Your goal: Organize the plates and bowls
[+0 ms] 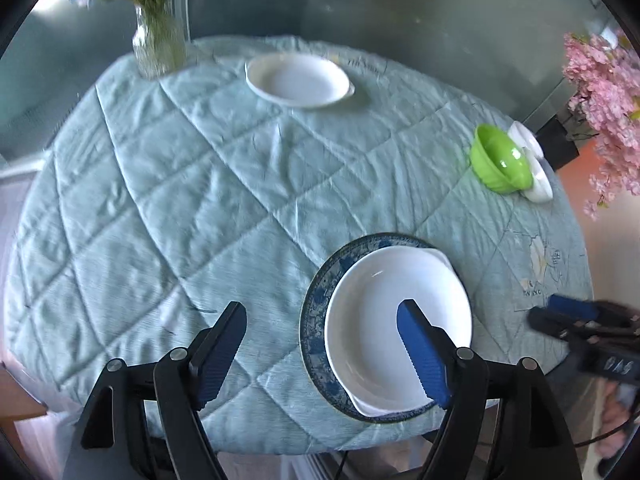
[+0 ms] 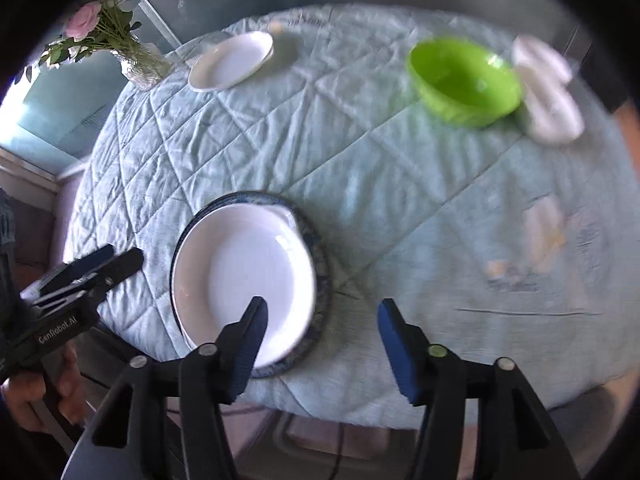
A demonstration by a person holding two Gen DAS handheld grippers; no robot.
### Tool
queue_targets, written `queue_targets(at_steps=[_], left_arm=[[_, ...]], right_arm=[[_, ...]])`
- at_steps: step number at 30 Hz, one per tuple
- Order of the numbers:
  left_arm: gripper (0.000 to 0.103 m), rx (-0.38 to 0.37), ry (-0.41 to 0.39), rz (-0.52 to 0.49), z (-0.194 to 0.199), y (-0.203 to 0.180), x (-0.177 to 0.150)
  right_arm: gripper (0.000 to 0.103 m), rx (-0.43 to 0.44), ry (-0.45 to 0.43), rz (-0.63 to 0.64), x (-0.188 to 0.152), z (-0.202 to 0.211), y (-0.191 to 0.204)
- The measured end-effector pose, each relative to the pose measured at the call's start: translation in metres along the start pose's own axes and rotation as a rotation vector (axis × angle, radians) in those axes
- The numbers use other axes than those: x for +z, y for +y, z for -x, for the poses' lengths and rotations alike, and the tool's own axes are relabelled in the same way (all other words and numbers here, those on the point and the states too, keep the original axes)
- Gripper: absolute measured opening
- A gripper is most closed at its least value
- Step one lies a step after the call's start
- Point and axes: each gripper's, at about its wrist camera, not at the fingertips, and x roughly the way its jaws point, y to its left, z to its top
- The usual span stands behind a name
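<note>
A white dish lies on a blue-patterned plate near the table's front edge. A second white dish lies at the far side. A green bowl stands at the right, next to two small white bowls. My left gripper is open and empty above the table, its right finger over the near white dish; it also shows in the right wrist view. My right gripper is open and empty, just right of the stacked plates; it also shows in the left wrist view.
The round table carries a quilted light-blue cloth. A glass vase with flowers stands at the far left edge. Pink blossoms hang beyond the table's right edge.
</note>
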Motion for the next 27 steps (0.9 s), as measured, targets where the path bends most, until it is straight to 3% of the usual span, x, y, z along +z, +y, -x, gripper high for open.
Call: queue_targets(at_steps=[5, 8, 10, 18, 27], left_arm=[[0.083, 0.058, -0.040, -0.020, 0.029, -0.011, -0.007], [0.083, 0.062, -0.035, -0.002, 0.040, -0.016, -0.014], [0.083, 0.062, -0.030, 0.010, 0.046, -0.018, -0.018], [0.083, 0.087, -0.028, 0.005, 0.054, -0.037, -0.037], [0.083, 0.076, -0.020, -0.007, 0.051, -0.052, -0.048]], right_arm=[[0.073, -0.076, -0.018, -0.089, -0.004, 0.043, -0.019], [0.073, -0.033, -0.022, -0.154, -0.014, 0.072, -0.028], [0.073, -0.025, -0.078, -0.177, -0.019, 0.100, -0.026], [0.075, 0.069, -0.194, -0.119, -0.029, 0.194, -0.002], [0.075, 0.151, -0.215, -0.077, -0.032, 0.221, 0.020]])
